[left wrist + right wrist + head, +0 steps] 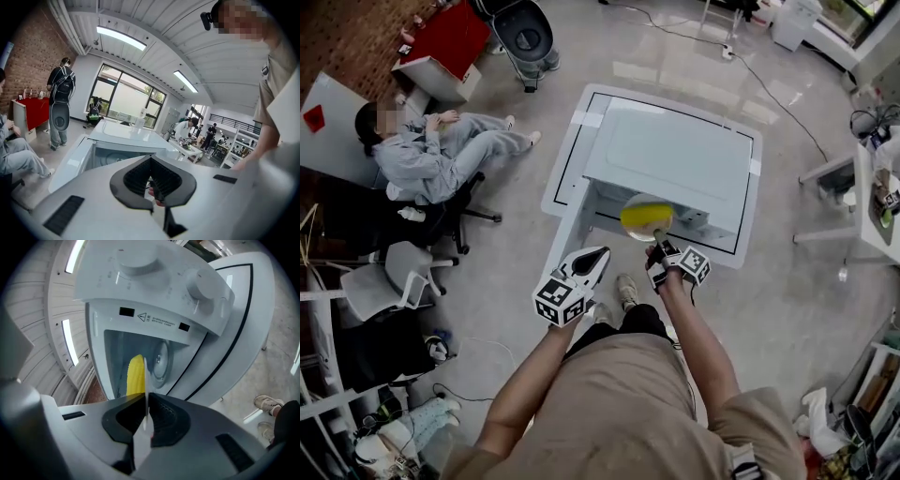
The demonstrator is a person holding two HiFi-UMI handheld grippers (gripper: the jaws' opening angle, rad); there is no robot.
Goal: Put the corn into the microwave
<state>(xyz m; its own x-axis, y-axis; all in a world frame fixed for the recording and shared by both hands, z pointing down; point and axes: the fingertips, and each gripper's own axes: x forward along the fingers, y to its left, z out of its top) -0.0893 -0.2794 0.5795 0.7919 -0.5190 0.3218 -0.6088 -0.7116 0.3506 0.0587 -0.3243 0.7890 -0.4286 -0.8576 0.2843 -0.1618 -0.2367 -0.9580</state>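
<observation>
Right gripper view alone: tongs [146, 403] pinching plate [145, 378]

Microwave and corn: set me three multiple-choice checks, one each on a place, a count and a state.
1. Where is the corn?
A. On the floor
B. On a plate held by the right gripper
C. Lying on the table

2. How many knobs are on the microwave panel?
A. One
B. Two
C. Four

3. The microwave door is:
A. Open
B. Shut
C. Missing

Answers: B, the right jaws clamp the plate's rim with the cob on it. B, the right gripper view shows two dials. A, the door is swung out and the cavity shows.
</observation>
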